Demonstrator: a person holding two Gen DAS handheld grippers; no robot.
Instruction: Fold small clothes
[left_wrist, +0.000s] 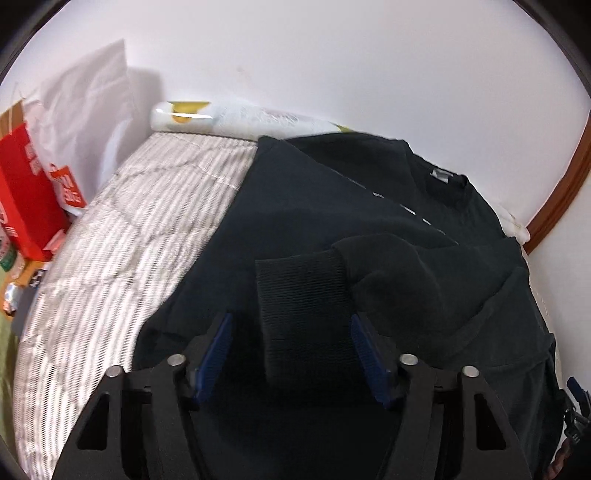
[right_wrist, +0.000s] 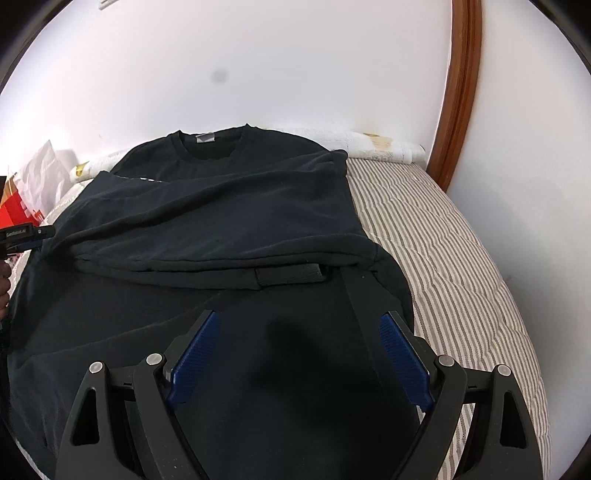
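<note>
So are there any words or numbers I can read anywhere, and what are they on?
None can be read for sure.
Red boxes: white letters, too blurred to read.
Grey neck tag in the black sweatshirt: no print can be made out.
White marks on the sweatshirt front: mostly hidden by a fold.
Left gripper, seen from the right wrist: a small white label, too tiny to read.

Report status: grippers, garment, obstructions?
Left gripper open, ribbed cuff between jaws. Right gripper open over black sweatshirt, sleeves folded across. Nothing blocking on striped mattress.
</note>
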